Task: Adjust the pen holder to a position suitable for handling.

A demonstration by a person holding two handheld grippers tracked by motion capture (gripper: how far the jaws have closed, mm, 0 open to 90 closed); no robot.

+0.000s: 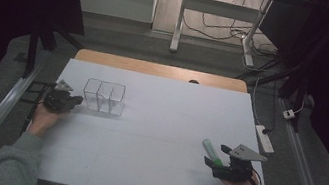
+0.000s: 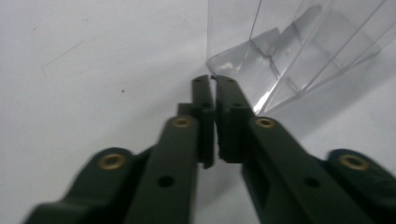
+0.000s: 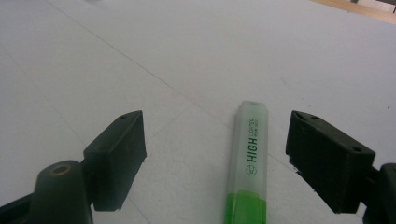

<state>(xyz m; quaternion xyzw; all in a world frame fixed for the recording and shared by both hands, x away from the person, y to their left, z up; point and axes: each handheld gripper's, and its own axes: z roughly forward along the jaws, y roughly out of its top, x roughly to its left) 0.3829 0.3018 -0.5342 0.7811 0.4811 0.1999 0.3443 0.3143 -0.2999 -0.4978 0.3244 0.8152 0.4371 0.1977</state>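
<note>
High view: your left tongs (image 1: 75, 100) beside one clear two-compartment box (image 1: 104, 96), your right tongs (image 1: 214, 161) at one green highlighter (image 1: 212, 151) on the desk (image 1: 157, 122) | Left gripper view: tongs (image 2: 214, 80) pressed together, empty, tips at the box (image 2: 289, 51) corner | Right gripper view: tongs (image 3: 215, 140) spread wide around the highlighter (image 3: 248, 163), not touching.

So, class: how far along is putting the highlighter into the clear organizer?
Done: the left tool is shut at the clear organizer's corner. In hand: the right tool is open around the green highlighter, which lies on the table. Left: gripping, carrying, dropping it in.
</note>
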